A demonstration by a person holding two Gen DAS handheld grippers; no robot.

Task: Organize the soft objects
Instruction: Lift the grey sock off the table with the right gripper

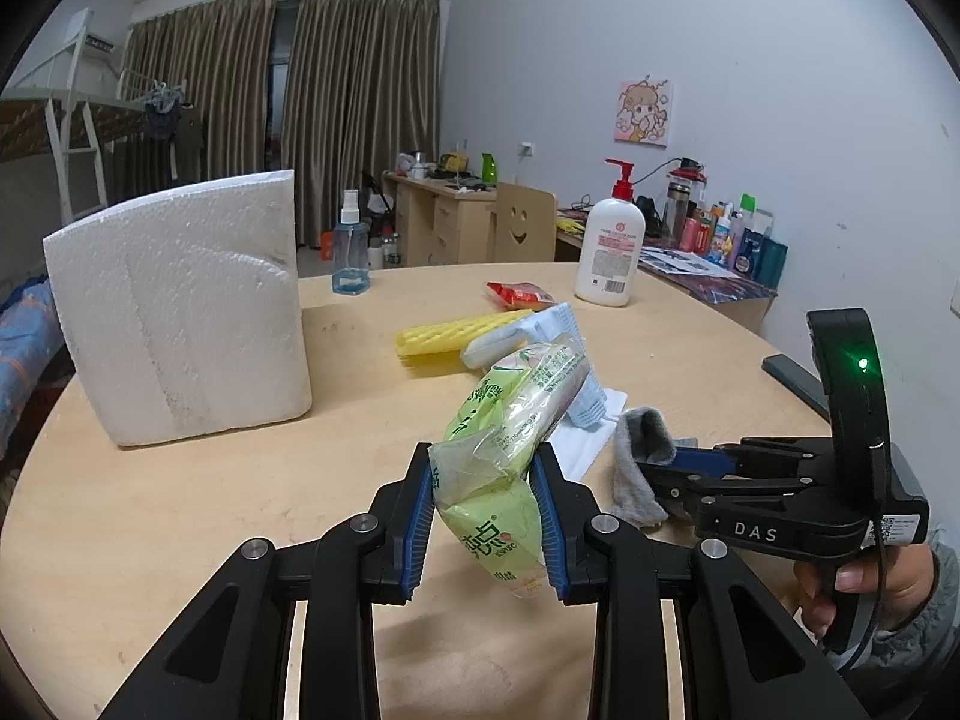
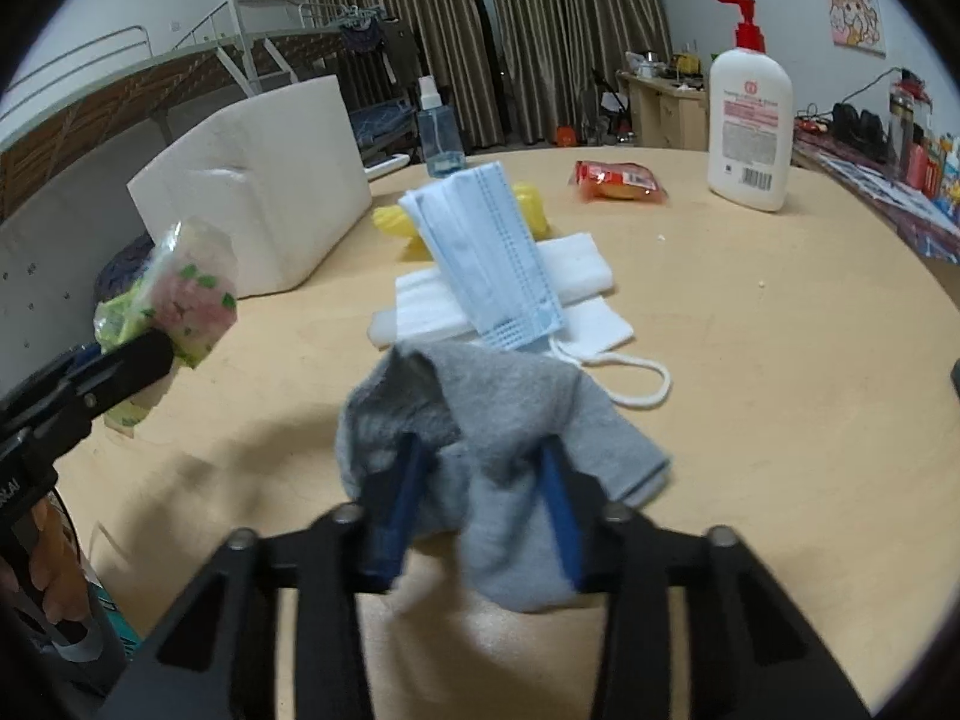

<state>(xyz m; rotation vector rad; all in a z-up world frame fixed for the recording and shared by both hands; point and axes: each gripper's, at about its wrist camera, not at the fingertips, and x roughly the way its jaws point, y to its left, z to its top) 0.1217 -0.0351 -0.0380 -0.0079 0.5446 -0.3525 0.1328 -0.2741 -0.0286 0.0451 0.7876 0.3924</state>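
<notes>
Right wrist view blurred: gray sock (image 2: 510, 456) drapes jaws.

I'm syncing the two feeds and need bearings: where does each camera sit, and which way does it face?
Left wrist: sits on the left gripper, facing across the table toward the curtains; its fingers clamp a green tissue pack; the right gripper and hand show.
Right wrist: sits on the right gripper, facing the same way; its fingers hold a grey sock.
Shared: foam block, lotion bottle, face masks.
</notes>
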